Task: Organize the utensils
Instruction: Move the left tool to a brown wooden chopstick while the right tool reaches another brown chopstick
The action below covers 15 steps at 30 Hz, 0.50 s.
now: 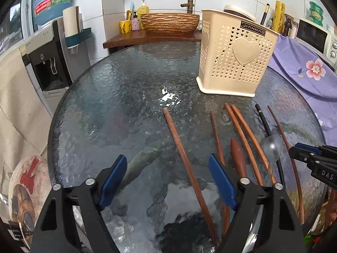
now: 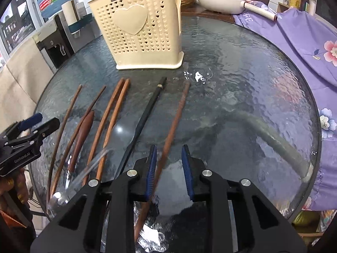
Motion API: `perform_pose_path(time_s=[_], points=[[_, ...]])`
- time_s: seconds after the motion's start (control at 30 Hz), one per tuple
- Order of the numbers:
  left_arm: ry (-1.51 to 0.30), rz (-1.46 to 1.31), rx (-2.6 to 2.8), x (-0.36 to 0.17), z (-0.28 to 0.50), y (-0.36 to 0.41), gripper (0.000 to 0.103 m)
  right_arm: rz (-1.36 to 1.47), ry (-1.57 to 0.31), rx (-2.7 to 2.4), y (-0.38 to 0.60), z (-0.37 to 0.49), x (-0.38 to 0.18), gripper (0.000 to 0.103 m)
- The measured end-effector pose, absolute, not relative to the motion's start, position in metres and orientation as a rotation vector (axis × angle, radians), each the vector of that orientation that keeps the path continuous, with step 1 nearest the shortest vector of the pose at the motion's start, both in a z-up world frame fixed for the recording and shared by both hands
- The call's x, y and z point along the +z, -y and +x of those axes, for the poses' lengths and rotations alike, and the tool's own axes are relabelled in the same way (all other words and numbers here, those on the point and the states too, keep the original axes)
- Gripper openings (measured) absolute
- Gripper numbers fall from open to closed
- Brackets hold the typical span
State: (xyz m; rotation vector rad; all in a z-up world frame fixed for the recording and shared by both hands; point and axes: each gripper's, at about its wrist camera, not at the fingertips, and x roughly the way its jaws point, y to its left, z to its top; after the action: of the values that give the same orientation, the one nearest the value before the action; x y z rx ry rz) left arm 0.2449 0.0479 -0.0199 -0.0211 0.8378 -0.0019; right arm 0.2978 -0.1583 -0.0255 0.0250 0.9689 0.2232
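Several brown chopsticks, a black chopstick (image 1: 263,120) (image 2: 147,118), a wooden spoon (image 1: 238,158) (image 2: 81,135) and a clear spoon (image 1: 272,147) lie side by side on the round glass table (image 1: 115,105) (image 2: 242,84). Behind them stands a cream perforated basket (image 1: 236,59) (image 2: 137,31). My left gripper (image 1: 167,158) (image 2: 49,119) is wide open astride the leftmost chopstick (image 1: 181,147); neither pad touches it. My right gripper (image 2: 169,147) (image 1: 294,152) straddles the rightmost chopstick (image 2: 177,116), jaws narrow, with a gap still showing beside the right pad.
A purple flowered cloth (image 1: 299,67) (image 2: 294,42) drapes over the table's right side. At the back are a wooden basin (image 1: 169,22), a white pan (image 2: 221,0) and a microwave (image 1: 311,35). A water dispenser (image 1: 48,63) stands off the left edge.
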Motion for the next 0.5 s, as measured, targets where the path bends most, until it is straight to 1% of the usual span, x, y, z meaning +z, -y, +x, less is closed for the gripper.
perform_pose_path(time_s=[0.07,0.13,0.23,0.4,0.5], points=[[-0.84,-0.021,-0.007,-0.019,0.249,-0.046,0.066,0.041,-0.967,0.227,0.158,0.304,-0.023,0.025],[-0.854,-0.009,-0.013,-0.019,0.257,-0.043,0.057,0.043,-0.958,0.223,0.156,0.312,-0.02,0.025],[-0.873,-0.009,-0.019,-0.021,0.267,-0.042,0.05,0.051,-0.953,0.192,0.156,0.325,-0.018,0.025],[-0.9,-0.01,-0.014,-0.027,0.28,-0.042,0.043,0.089,-0.955,0.162,0.16,0.343,-0.017,0.024],[-0.926,-0.034,-0.012,-0.033,0.287,-0.045,0.043,0.09,-0.965,0.15,0.159,0.353,-0.02,0.019]])
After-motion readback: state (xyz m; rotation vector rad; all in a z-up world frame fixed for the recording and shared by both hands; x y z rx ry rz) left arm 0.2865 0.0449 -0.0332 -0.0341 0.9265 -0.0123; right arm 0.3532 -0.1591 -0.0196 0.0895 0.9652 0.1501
